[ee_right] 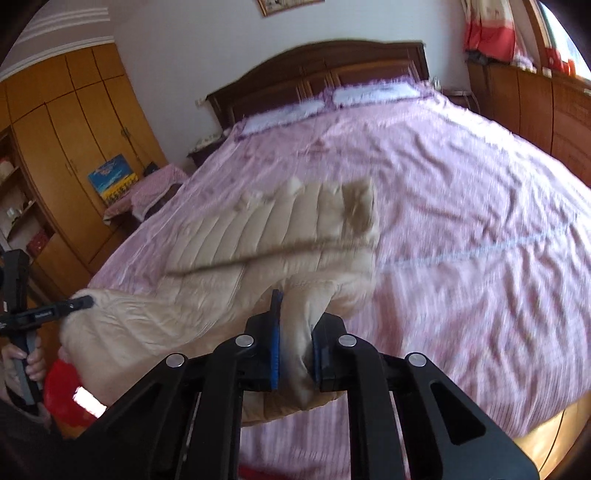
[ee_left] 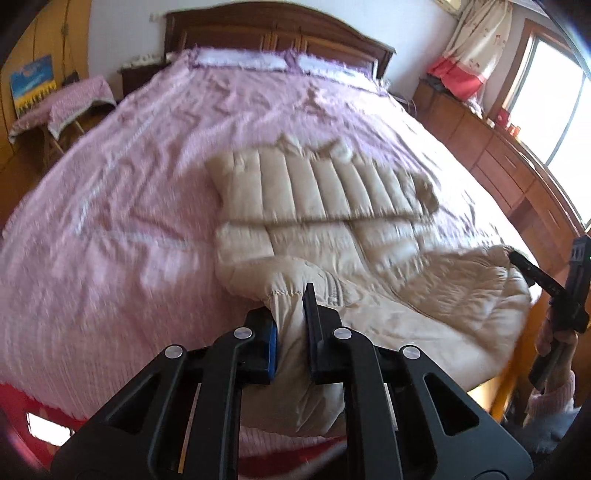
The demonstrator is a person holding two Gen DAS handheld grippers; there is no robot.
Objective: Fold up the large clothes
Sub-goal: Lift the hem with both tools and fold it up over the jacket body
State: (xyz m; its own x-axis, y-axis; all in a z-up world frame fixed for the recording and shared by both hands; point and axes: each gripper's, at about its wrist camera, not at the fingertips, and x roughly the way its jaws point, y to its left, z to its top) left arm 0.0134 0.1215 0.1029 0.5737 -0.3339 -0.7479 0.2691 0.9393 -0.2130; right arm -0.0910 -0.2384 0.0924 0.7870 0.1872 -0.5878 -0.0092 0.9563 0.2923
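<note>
Both jaw sets were clenched on fabric: the left gripper held one near corner of the beige padded coat, the right gripper the other. The coat lay on the pink bedspread, its far half flat, its near hem raised off the bed. Risk: slippery, bulky padding could slide from the pads under its own weight, or uneven lifting could skew the fold.

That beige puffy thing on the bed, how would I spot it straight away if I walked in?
Look at the big bed with the pink bedspread and dark wooden headboard. On the side near the window lies a beige quilted coat, stitched in padded ribs, its near end pinched by the left gripper and right gripper. Nothing else there is beige or puffy.
</note>
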